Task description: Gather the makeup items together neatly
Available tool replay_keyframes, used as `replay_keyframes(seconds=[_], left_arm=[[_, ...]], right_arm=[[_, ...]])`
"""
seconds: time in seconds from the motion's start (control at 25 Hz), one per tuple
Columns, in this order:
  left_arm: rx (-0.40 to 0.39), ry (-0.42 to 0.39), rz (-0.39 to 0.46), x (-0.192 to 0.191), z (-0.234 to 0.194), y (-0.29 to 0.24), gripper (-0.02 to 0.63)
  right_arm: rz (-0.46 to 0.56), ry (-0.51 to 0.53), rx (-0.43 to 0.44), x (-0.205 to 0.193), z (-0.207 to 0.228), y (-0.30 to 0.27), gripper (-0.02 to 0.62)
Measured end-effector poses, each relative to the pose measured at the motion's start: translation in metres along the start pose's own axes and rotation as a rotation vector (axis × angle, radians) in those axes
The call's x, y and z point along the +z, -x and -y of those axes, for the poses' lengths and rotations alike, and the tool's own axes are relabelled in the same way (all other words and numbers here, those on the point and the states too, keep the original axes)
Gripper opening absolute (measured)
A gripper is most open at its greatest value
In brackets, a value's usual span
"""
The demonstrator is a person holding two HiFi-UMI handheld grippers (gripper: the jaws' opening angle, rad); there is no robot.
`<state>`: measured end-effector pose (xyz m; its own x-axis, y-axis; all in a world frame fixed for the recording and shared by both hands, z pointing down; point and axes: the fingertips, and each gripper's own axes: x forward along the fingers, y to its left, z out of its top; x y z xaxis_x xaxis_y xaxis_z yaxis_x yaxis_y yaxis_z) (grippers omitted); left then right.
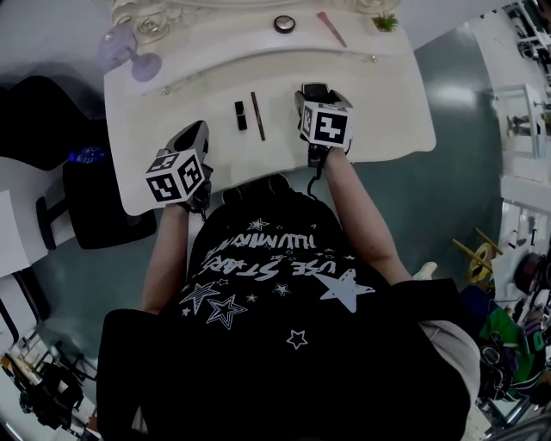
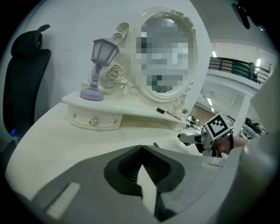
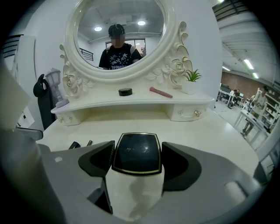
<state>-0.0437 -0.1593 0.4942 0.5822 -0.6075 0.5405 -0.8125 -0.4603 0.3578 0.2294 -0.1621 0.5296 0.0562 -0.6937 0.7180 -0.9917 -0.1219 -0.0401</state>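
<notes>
Black gold-rimmed compact [image 3: 136, 153] in right tool [image 3: 138, 162], script unreadable

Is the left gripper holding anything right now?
No, the left gripper has its jaws closed tip to tip, with nothing between them.

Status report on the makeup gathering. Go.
Left gripper shut, empty. Right gripper shut on black compact. Lipstick and pencil on table; round pot and pink stick on shelf. Nothing blocking.
</notes>
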Motion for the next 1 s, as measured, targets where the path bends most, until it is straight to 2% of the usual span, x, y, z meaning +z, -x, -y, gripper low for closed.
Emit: replay_keyframes(seconds=[0.48,1.0], left_arm=[[-0.035,-0.003,-0.015,-0.003,-0.025,0.011,0.000],[-0.049,0.000,-0.028,-0.009,-0.041,0.019,0.000]], right_arm=[[-0.050,0.035,0.027,-0.020,-0.054,-0.008,0.364],[-0.094,0.073,0.029,-0.036,-0.076,-0.020,0.364]])
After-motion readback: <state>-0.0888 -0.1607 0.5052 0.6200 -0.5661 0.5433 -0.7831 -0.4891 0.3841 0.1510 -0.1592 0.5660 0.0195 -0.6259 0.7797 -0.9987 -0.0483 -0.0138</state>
